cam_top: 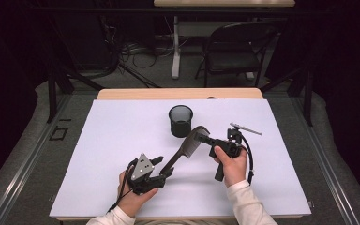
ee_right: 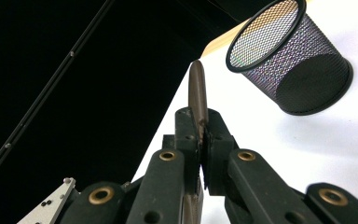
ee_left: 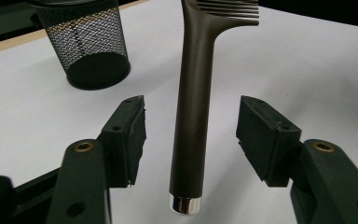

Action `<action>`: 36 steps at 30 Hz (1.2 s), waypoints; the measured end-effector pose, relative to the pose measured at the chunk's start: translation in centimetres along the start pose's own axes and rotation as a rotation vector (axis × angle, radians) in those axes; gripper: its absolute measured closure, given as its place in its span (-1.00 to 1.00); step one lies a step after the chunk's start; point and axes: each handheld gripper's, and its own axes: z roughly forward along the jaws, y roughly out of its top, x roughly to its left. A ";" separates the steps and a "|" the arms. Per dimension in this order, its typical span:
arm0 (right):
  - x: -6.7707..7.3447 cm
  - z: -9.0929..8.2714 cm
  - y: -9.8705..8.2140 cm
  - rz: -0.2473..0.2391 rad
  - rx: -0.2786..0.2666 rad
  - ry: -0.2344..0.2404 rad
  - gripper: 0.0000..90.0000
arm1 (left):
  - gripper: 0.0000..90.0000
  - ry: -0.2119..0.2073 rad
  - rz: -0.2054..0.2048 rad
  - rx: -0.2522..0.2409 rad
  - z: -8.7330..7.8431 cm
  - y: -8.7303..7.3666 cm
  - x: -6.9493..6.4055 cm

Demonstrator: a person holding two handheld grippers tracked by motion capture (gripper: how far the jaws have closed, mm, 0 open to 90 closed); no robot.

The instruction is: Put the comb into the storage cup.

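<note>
Comb (cam_top: 186, 150), dark brown, long-handled. In the high view I saw it held clear of the white surface (cam_top: 98, 154), near the middle, a little toward the near edge. Long axis ran diagonally: handle end low and toward the near left corner, toothed head raised and toward the far right corner. In the left gripper view the handle ran straight away from the camera, metal cap nearest, teeth at the far end.

Right gripper (cam_top: 201, 138) was clamped on the head end of the comb. In the right gripper view (ee_right: 201, 135) I saw both pads pressed flat against the comb, its rounded tip sticking out past them.

Left gripper (cam_top: 165, 167) sat at the handle end. In the left gripper view (ee_left: 191, 135) its jaws stood apart on either side of the handle, a clear gap on each side, pads off the wood. So the comb hung from the right gripper alone.

Mesh cup (cam_top: 181, 120), black wire, stood upright just beyond the comb's head, toward the far edge of the surface, near its midline. Not touching the comb.
</note>
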 end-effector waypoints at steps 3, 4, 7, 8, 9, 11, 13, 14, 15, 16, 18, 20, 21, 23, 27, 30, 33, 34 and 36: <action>-0.1 -0.1 0.1 0.003 -0.003 -0.002 0.94 | -0.15 0.016 0.005 -0.005 -0.1 0.0 0.1; -0.1 -0.1 0.1 0.001 -0.004 -0.001 0.94 | -0.16 0.021 0.002 -0.006 -0.1 0.1 0.1; -0.3 -0.2 0.2 0.003 -0.008 -0.002 0.94 | -0.19 0.040 0.014 -0.010 -0.2 0.1 0.2; -0.3 -0.3 0.3 0.000 -0.002 -0.004 0.94 | -0.19 0.043 0.015 -0.011 -0.2 0.1 0.3; -0.3 -0.3 0.3 0.005 -0.018 -0.003 0.94 | -0.20 0.042 0.009 -0.013 -0.2 0.1 0.4; -0.4 -0.4 0.4 0.005 -0.014 -0.005 0.94 | -0.20 0.022 -0.003 -0.021 -0.3 0.2 0.6; -0.5 -0.4 0.4 0.009 -0.028 -0.004 0.94 | -0.20 0.020 -0.008 -0.034 -0.3 0.3 0.8; -0.5 -0.4 0.5 0.010 -0.028 -0.005 0.94 | -0.20 0.014 -0.013 -0.035 -0.4 0.4 1.0; -0.5 -0.5 0.6 0.012 -0.023 -0.008 0.94 | -0.20 0.012 -0.021 -0.034 -0.4 0.4 1.1; -0.5 -0.5 0.6 0.018 -0.033 -0.006 0.94 | -0.19 0.015 -0.025 -0.032 -0.5 0.5 1.3; -0.6 -0.7 0.7 0.014 -0.029 -0.011 0.94 | -0.19 0.024 -0.029 -0.037 -0.6 0.6 1.6; -0.7 -0.8 0.8 0.012 -0.032 -0.013 0.94 | -0.19 0.032 -0.031 -0.036 -0.8 0.7 1.8; -0.7 -0.8 0.8 0.011 -0.036 -0.013 0.94 | -0.19 0.035 -0.034 -0.040 -0.9 0.7 1.9; -0.8 -0.9 0.9 0.011 -0.036 -0.014 0.94 | -0.19 0.039 -0.040 -0.047 -1.0 0.8 2.2; -1.0 -1.1 1.0 0.012 -0.047 -0.019 0.94 | -0.19 0.057 -0.048 -0.048 -1.3 0.8 2.8; -1.0 -1.3 1.1 0.011 -0.053 -0.021 0.94 | -0.19 0.081 -0.041 -0.037 -1.4 0.7 3.2; -1.1 -1.3 1.2 0.014 -0.066 -0.022 0.94 | -0.20 0.112 -0.049 -0.008 -1.4 0.6 3.6; -1.1 -1.5 1.3 0.008 -0.060 -0.026 0.94 | -0.22 0.111 -0.054 -0.007 -1.4 0.5 3.8; -1.1 -1.6 1.3 0.008 -0.064 -0.025 0.94 | -0.27 0.116 -0.057 -0.004 -1.5 0.5 4.1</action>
